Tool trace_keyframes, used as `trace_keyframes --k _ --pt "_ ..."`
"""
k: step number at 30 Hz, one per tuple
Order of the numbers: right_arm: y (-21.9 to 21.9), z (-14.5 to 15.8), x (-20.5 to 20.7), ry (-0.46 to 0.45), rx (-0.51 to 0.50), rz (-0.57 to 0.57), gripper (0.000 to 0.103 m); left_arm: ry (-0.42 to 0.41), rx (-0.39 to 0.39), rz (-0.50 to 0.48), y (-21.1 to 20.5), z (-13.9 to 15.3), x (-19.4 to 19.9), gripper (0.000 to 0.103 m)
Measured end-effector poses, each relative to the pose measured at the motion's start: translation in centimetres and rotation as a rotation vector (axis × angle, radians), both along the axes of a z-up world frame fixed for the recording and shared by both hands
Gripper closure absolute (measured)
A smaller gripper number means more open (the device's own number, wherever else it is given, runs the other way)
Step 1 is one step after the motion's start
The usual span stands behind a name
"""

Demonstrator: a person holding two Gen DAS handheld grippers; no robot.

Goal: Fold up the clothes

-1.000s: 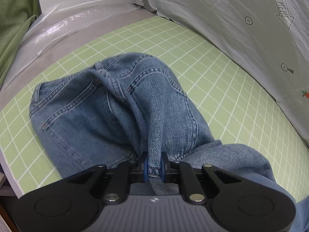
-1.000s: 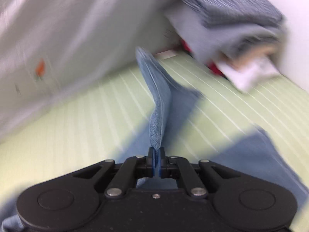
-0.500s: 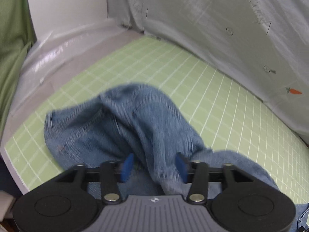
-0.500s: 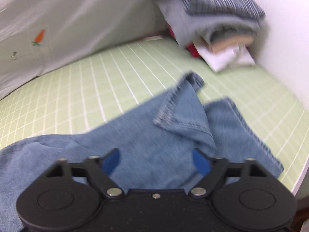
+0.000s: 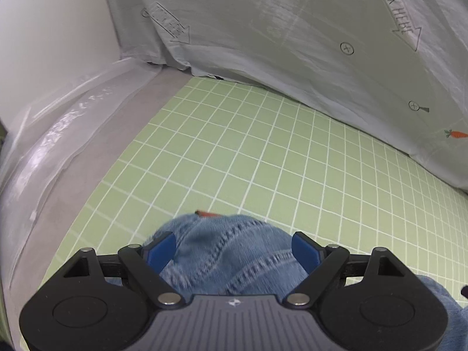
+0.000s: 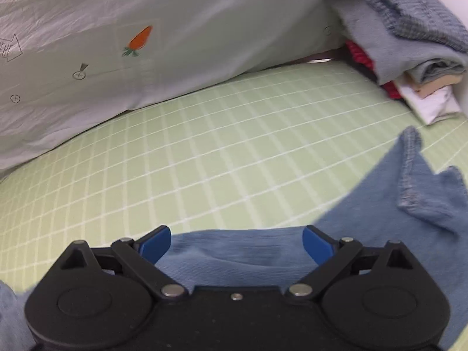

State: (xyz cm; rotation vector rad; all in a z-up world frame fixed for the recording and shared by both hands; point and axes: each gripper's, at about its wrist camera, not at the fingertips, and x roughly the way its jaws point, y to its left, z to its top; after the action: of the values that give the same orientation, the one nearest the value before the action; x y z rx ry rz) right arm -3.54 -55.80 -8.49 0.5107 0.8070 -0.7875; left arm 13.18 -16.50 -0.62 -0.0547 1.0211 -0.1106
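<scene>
A pair of blue jeans (image 5: 234, 251) lies bunched on the green grid mat (image 5: 263, 152). In the left wrist view my left gripper (image 5: 234, 248) is open, its blue pads on either side of a raised seamed fold, not clamping it. In the right wrist view my right gripper (image 6: 236, 242) is open above a flat stretch of the jeans (image 6: 239, 251). The leg's hem end (image 6: 418, 181) lies rumpled at the right, partly turned over. Most of the jeans is hidden under both grippers.
A pale sheet with carrot prints (image 6: 140, 41) hangs along the mat's far side. Clear plastic (image 5: 58, 122) covers the grey table edge at left. A stack of folded clothes (image 6: 409, 44) sits at the far right corner.
Both grippers were shut on the jeans a second ago and have opened and let go. The jeans dropped onto the mat. Both cameras have moved lower and closer to the denim.
</scene>
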Motion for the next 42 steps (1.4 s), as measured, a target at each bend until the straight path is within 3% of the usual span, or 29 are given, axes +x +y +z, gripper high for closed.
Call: trace_keyframes --k 8,19,21,22,23,24,25,26,27,28,33,39,40,42 --pt "1.7 -3.4 6.9 0.114 0.153 -0.097 0.005 0.165 -0.062 -0.080 -1.3 -5.2 7.0 0.016" --pt "3.0 -4.6 8.1 0.215 0.249 -0.109 0.004 0.209 -0.121 -0.067 -1.2 -7.2 4.3 0.015" --pt "3.3 -4.5 8.0 0.215 0.239 -0.084 0.003 0.211 -0.103 -0.075 -1.1 -7.3 3.5 0.020" --pt "3.5 -4.4 7.7 0.200 0.230 -0.075 0.005 0.207 -0.087 -0.076 -1.2 -7.3 3.2 0.031" --pt "3.7 -4.3 7.4 0.186 0.222 -0.066 0.008 0.200 -0.074 -0.076 -1.1 -7.2 2.8 0.044" --pt "4.0 -4.1 7.1 0.170 0.208 -0.039 0.019 0.193 -0.061 -0.076 -1.1 -7.2 2.4 0.048" --pt "4.4 -3.9 6.7 0.153 0.192 -0.005 0.045 0.186 -0.048 -0.076 -1.1 -7.1 1.9 0.055" --pt "4.7 -3.6 6.3 0.137 0.177 0.029 0.059 0.178 -0.044 -0.074 -1.0 -6.9 1.6 0.064" --pt "5.0 -3.4 6.0 0.120 0.161 0.063 0.083 0.167 -0.051 -0.068 -0.8 -6.7 1.5 0.069" --pt "5.2 -3.2 5.6 0.103 0.159 0.078 0.092 0.157 -0.058 -0.063 -0.5 -6.5 1.3 0.074" --pt "4.5 0.0 3.5 -0.044 0.140 0.078 0.098 0.057 -0.132 -0.014 1.6 -4.1 0.7 0.088" --pt "3.3 8.0 3.4 -0.303 -0.083 0.123 0.099 -0.224 -0.247 0.075 5.3 1.3 2.5 0.089" --pt "3.2 9.1 3.9 -0.348 -0.138 0.132 0.103 -0.272 -0.251 0.093 5.5 1.7 3.1 0.085" --pt "3.3 10.5 6.0 -0.381 -0.305 0.117 0.102 -0.328 -0.209 0.138 5.1 1.8 4.9 0.059"
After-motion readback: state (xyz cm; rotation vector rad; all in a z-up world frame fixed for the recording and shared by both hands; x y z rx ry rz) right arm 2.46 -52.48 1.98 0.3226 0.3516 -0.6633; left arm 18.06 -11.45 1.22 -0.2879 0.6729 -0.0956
